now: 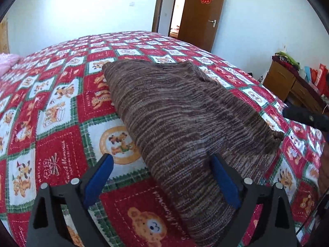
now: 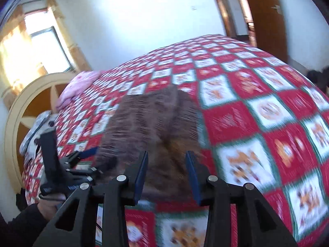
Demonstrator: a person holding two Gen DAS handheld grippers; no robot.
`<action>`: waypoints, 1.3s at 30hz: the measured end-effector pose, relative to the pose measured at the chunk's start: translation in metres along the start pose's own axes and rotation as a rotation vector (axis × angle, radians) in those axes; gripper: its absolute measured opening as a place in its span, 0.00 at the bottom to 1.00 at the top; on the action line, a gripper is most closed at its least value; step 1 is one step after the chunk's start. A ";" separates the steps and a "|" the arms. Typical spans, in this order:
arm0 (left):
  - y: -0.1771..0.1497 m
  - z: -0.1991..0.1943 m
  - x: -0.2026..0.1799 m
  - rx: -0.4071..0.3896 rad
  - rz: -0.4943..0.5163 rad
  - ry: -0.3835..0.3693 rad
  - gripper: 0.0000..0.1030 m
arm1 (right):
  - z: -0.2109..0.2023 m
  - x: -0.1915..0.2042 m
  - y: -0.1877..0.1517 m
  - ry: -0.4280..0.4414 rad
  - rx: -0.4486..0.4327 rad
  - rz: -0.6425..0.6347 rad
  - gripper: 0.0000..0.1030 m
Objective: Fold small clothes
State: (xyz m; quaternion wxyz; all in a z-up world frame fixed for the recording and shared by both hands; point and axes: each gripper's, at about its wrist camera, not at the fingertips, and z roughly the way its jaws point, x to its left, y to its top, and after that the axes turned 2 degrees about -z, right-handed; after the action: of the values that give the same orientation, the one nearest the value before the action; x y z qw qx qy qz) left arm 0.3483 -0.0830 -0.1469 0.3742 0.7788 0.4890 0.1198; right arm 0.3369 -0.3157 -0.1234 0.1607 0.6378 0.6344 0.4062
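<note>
A brown striped knitted sweater (image 1: 181, 111) lies folded in a long shape on the red and white patchwork bedspread (image 1: 61, 94). My left gripper (image 1: 162, 158) is open at its near end, with the blue pads (image 1: 100, 177) on either side of the cloth's left part. In the blurred right wrist view the sweater (image 2: 152, 123) lies ahead. My right gripper (image 2: 167, 155) is open just above its near edge and holds nothing. The left gripper (image 2: 90, 154) shows at the left of that view, at the sweater's left edge.
A pink pillow (image 2: 80, 84) and a round wooden headboard (image 2: 18, 107) are at the bed's left end. A wooden dresser (image 1: 287, 82) with clothes and bags stands to the right. A brown door (image 1: 203, 14) is open behind the bed.
</note>
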 end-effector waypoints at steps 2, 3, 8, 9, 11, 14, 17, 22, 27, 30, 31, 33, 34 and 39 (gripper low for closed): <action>-0.001 -0.001 0.004 -0.006 -0.019 -0.011 0.96 | 0.023 0.005 0.011 0.012 0.059 -0.009 0.38; -0.001 -0.003 0.005 -0.011 -0.027 -0.015 0.97 | 0.038 0.006 0.016 0.003 0.084 0.000 0.38; -0.003 -0.004 0.007 -0.020 -0.044 -0.010 0.98 | 0.077 -0.016 0.016 -0.034 0.170 0.073 0.07; -0.004 -0.005 0.006 -0.022 -0.041 -0.010 0.99 | 0.074 -0.021 0.014 -0.055 0.156 0.071 0.07; -0.005 -0.005 0.005 -0.027 -0.035 -0.014 0.99 | 0.069 -0.028 0.008 -0.072 0.148 0.083 0.07; -0.005 -0.003 0.007 -0.019 -0.042 -0.025 0.99 | 0.063 -0.027 0.008 -0.022 0.141 0.068 0.08; -0.005 -0.001 0.012 -0.011 -0.073 -0.048 0.99 | 0.061 -0.021 0.023 -0.036 0.101 0.047 0.46; -0.006 -0.002 0.011 -0.015 -0.071 -0.046 0.99 | 0.084 -0.004 0.063 -0.087 0.091 -0.040 0.50; -0.006 -0.002 0.012 -0.015 -0.070 -0.040 1.00 | 0.137 -0.029 0.082 -0.144 0.205 0.029 0.27; -0.006 -0.002 0.011 -0.014 -0.066 -0.035 1.00 | 0.128 -0.029 0.085 -0.181 0.155 -0.003 0.04; -0.006 -0.002 0.011 -0.014 -0.067 -0.037 1.00 | 0.124 -0.033 0.085 -0.174 0.139 0.009 0.03; -0.006 -0.001 0.012 -0.011 -0.071 -0.045 1.00 | 0.125 -0.043 0.081 -0.194 0.147 0.030 0.03; -0.006 -0.001 0.013 -0.010 -0.073 -0.047 1.00 | 0.130 -0.046 0.079 -0.189 0.164 0.032 0.04; -0.005 0.002 0.012 -0.001 -0.065 -0.036 1.00 | 0.122 -0.031 0.075 -0.217 0.141 -0.053 0.08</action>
State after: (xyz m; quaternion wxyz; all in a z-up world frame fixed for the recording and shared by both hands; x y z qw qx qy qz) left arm 0.3520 -0.0729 -0.1542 0.3867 0.7644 0.5072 0.0939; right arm 0.4800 -0.3179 -0.1545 0.1941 0.6707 0.6568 0.2849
